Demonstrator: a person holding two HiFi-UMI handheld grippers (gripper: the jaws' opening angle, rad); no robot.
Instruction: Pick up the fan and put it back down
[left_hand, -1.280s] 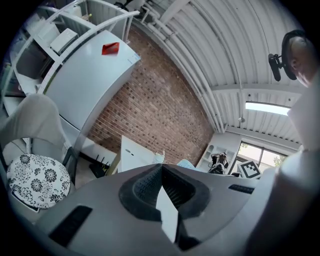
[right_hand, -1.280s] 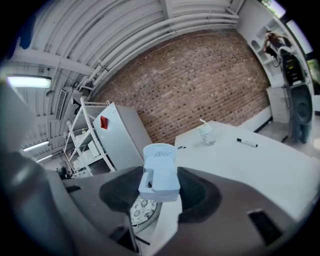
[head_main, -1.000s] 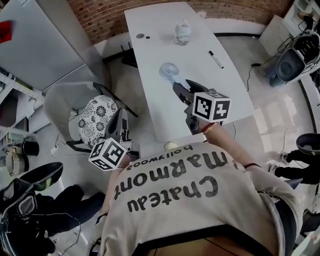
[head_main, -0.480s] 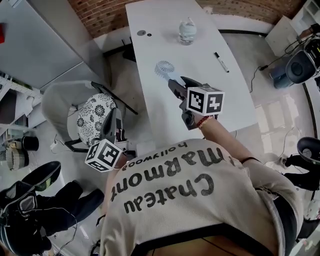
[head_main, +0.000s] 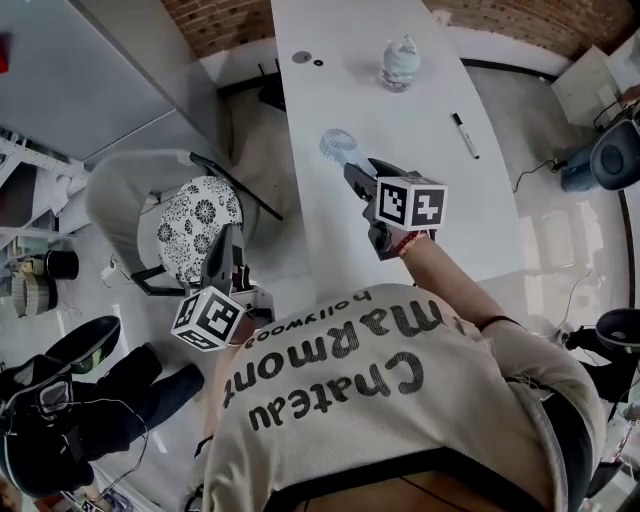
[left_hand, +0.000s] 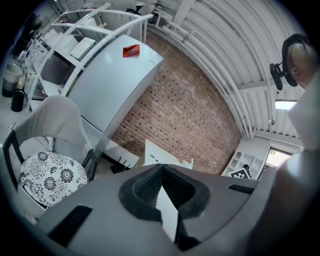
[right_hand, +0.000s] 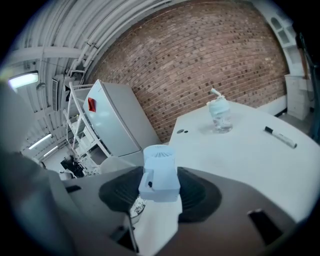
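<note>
Evidently light, stiff plastic. Pinching fan (head_main: 338, 145) at boxy base with right gripper (right_hand: 160, 194): best hold, clear of fragile grille. Nothing in left gripper (left_hand: 161, 175), jaws pressed together.

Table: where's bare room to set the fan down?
Bare: near half of the table, from the fan and marker down to its near edge. Busier at the far end: bottle, two small discs.
</note>
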